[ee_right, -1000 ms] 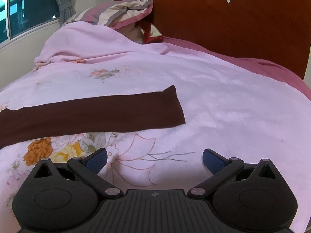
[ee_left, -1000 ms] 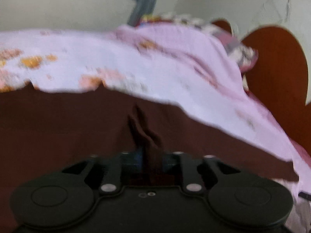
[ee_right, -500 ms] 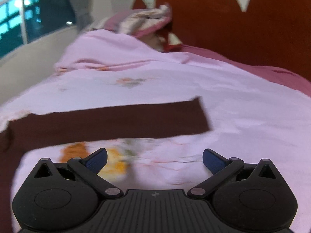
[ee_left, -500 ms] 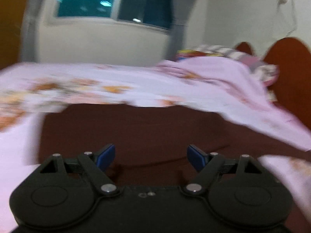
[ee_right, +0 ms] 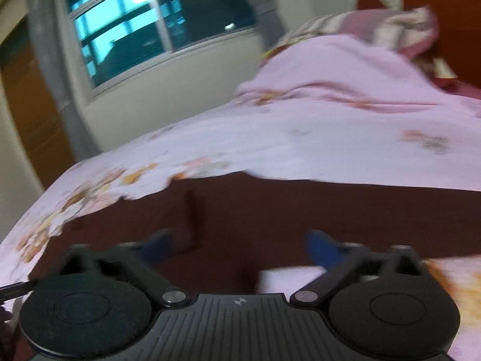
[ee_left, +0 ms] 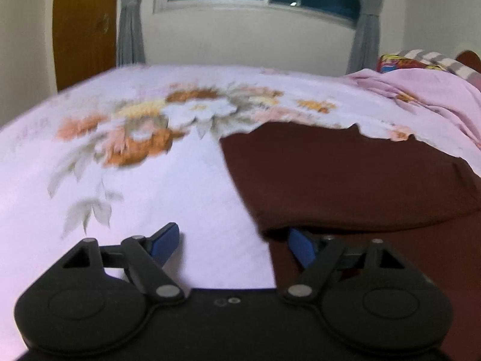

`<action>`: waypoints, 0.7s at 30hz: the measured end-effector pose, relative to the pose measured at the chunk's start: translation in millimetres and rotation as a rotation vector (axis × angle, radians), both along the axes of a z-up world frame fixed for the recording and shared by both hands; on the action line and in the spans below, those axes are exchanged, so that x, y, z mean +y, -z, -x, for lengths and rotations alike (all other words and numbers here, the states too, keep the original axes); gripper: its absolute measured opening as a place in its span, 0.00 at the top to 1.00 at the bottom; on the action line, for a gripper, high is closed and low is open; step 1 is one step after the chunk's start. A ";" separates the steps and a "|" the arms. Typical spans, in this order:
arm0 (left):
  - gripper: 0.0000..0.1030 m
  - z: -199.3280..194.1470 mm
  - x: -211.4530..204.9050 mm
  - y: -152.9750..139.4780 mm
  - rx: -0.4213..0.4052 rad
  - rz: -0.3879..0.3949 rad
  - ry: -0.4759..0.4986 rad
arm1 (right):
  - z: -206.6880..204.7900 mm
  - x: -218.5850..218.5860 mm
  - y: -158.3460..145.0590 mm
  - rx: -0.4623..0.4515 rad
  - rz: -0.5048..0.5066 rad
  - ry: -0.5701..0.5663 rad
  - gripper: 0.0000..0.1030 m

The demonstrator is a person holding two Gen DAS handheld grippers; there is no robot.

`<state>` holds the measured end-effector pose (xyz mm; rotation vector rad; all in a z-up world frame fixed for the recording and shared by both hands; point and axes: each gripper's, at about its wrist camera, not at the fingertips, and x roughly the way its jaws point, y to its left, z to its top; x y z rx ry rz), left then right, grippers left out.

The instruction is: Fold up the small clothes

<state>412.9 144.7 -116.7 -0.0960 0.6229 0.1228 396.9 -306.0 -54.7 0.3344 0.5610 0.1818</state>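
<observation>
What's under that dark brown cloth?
The dark brown cloth lies on a pink flowered bedspread, which shows all around it. The part of the bedspread beneath the cloth is covered, so whether anything else is there cannot be seen.

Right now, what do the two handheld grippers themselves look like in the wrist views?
Both look alike. The left gripper has a black body, two round black discs, angled black link arms with silver pivot pins, and blue fingers. The right gripper matches it, blurred, with a ribbed black top plate and a small round mark. No hands or sleeves show.
</observation>
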 end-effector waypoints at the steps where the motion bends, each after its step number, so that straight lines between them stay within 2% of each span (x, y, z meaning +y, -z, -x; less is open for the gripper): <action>1: 0.22 2.3 2.4 4.2 -0.005 0.014 -0.005 | -11.6 9.9 4.2 0.020 -0.026 -0.018 0.28; 4: 0.22 6.8 4.8 5.3 -0.025 0.029 -0.013 | -39.6 25.9 19.8 0.066 -0.081 -0.038 0.28; 7: 0.23 4.6 9.5 5.3 -0.048 0.048 -0.024 | -62.9 32.1 44.7 0.155 -0.167 -0.033 0.28; 9: 0.24 2.1 15.3 8.3 -0.045 0.084 -0.038 | -71.1 33.2 52.9 0.153 -0.210 -0.040 0.28; 10: 0.25 2.6 16.5 8.7 -0.050 0.092 -0.039 | -73.6 33.2 55.0 0.147 -0.222 -0.042 0.32; 11: 0.27 3.4 17.3 8.3 -0.056 0.095 -0.044 | -76.0 34.8 54.9 0.143 -0.230 -0.048 0.51; 13: 0.27 4.2 17.5 8.0 -0.063 0.096 -0.047 | -84.6 36.6 57.2 0.158 -0.246 -0.059 0.70; 15: 0.24 0.1 16.3 9.3 -0.036 0.093 -0.041 | -92.0 36.1 59.7 0.169 -0.250 -0.050 0.79; 16: 0.24 -2.7 16.0 9.8 -0.020 0.087 -0.035 | -94.1 35.3 60.1 0.171 -0.250 -0.050 0.90; 17: 0.25 -3.1 16.0 8.9 -0.022 0.084 -0.037 | -93.4 34.9 58.5 0.164 -0.247 -0.051 0.94; 21: 0.24 0.5 14.5 9.4 -0.033 0.076 -0.037 | -80.3 30.6 45.7 0.082 -0.247 -0.031 0.94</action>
